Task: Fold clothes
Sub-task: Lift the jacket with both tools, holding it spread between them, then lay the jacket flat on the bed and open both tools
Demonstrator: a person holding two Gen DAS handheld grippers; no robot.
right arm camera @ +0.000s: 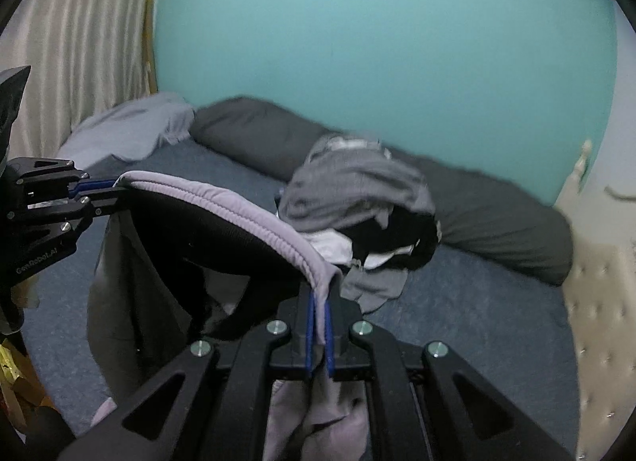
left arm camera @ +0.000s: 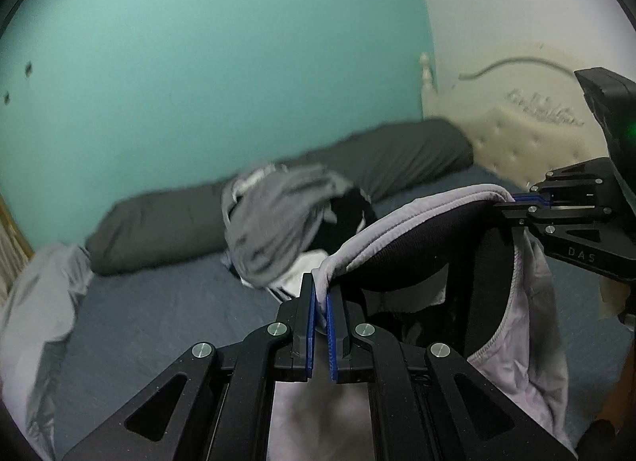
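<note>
Two grippers, left gripper point(left arm camera: 321, 304) and right gripper point(right arm camera: 319, 312), each clamped on the lilac garment's waistband point(left arm camera: 417, 210) | we hold it above the bed point(left arm camera: 159, 321) | folding not begun (unfolded pile point(left arm camera: 278, 226) waits by the far edge).

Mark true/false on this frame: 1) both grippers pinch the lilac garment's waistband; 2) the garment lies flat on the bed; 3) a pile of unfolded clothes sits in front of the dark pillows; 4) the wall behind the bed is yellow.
1) True. The left gripper and the right gripper are each shut on the waistband of the lilac garment, one at each end.
2) False. It hangs between the two grippers above the blue bed sheet.
3) True. The pile of clothes, grey, black and white, sits in front of the dark pillows.
4) False. The wall is teal.
</note>
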